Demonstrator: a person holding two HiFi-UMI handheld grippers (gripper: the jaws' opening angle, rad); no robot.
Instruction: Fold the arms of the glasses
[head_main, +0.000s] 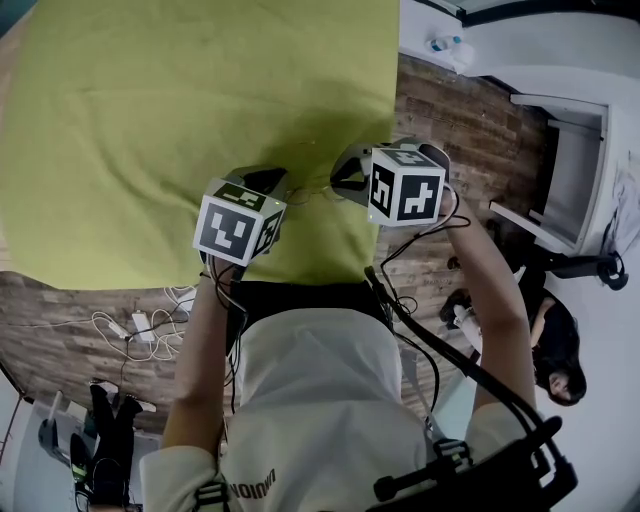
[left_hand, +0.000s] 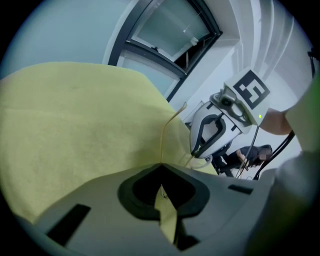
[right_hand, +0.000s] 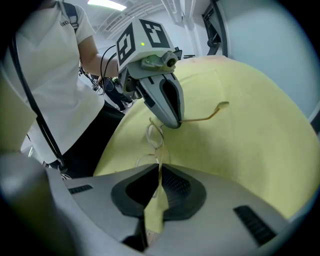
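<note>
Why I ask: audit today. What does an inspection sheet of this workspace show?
Surface: green cloth, flat.
Job's things: glasses held over the cloth; one arm sticks out, unfolded.
Clutter: nothing seen on the cloth.
Grippers: left gripper shut on the glasses at that arm; right gripper shut on the glasses near the lenses.
Cables: cords on the floor; a black cable beside the right forearm.
Surroundings: wood floor; a person sitting at the right.

Yellow-green table cover (head_main: 150, 120); wood-plank floor (head_main: 460, 120); dark-framed window (left_hand: 165, 35); pale wall (left_hand: 65, 30).
</note>
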